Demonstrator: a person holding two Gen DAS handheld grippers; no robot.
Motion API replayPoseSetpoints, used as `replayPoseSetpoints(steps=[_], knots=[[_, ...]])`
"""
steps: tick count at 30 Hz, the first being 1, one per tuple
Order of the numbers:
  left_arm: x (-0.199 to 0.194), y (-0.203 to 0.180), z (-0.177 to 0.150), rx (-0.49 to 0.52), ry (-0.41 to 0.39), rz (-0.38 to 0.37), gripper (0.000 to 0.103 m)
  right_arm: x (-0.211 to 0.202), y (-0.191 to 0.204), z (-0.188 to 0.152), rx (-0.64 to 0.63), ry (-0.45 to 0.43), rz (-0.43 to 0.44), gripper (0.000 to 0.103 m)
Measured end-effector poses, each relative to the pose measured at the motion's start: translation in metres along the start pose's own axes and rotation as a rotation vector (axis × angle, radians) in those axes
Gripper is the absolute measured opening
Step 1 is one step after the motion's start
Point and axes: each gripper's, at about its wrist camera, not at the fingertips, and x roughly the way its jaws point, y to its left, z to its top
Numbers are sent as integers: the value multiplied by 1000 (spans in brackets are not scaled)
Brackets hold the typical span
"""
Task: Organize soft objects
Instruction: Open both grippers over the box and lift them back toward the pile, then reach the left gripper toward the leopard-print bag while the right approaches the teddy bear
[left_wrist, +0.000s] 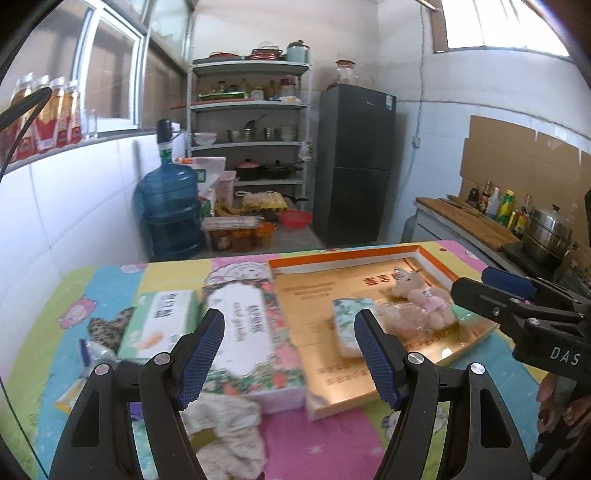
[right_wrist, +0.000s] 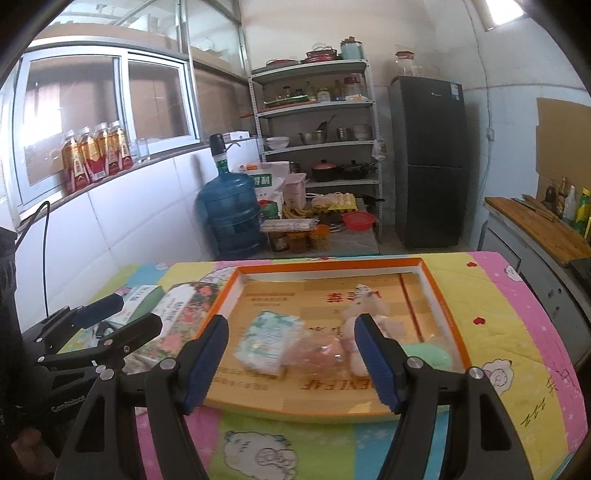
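From the left wrist, the left gripper (left_wrist: 290, 356) hangs above the table with its blue-padded jaws spread wide and nothing between them. Straight beyond its left finger lies a floral tissue pack (left_wrist: 255, 332), with a green-and-white tissue pack (left_wrist: 160, 325) just beside it to the left. A cream cloth (left_wrist: 229, 428) is bunched on the patterned table cover (left_wrist: 325, 443) below the jaws. To the right sits the orange-rimmed box lid (left_wrist: 332, 258), a shallow tray holding a small patterned tissue packet (left_wrist: 349, 325), a clear bag of something pink (left_wrist: 402, 317) and a plush teddy bear (left_wrist: 421, 295) (the three lie close together, the bag touching the bear). The right gripper (left_wrist: 491, 286) reaches in from the right edge, over the tray's near right corner.

From the right wrist, the right gripper (right_wrist: 291, 356) is likewise spread open and empty, poised over the box lid (right_wrist: 332, 264). The tissue packet (right_wrist: 267, 343) and the clear bag (right_wrist: 317, 354) appear between its fingers, well beyond the tips; the teddy bear (right_wrist: 364, 308) is partly hidden behind the right finger, and a pale green soft object (right_wrist: 430, 356) lies just right of it. The left gripper (right_wrist: 114, 317) shows at the left, above the floral pack (right_wrist: 177, 310).
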Motion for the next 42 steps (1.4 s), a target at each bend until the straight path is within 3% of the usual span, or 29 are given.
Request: replayPoseSetpoints(steps=[19,42], knots=[[-43,81,-33,-74,-4,86,75,-10,85,-11,-76,5,49,70],[-86,155,-72,-178,-14,159,75,-5,141,-37,-107,54,111,70]])
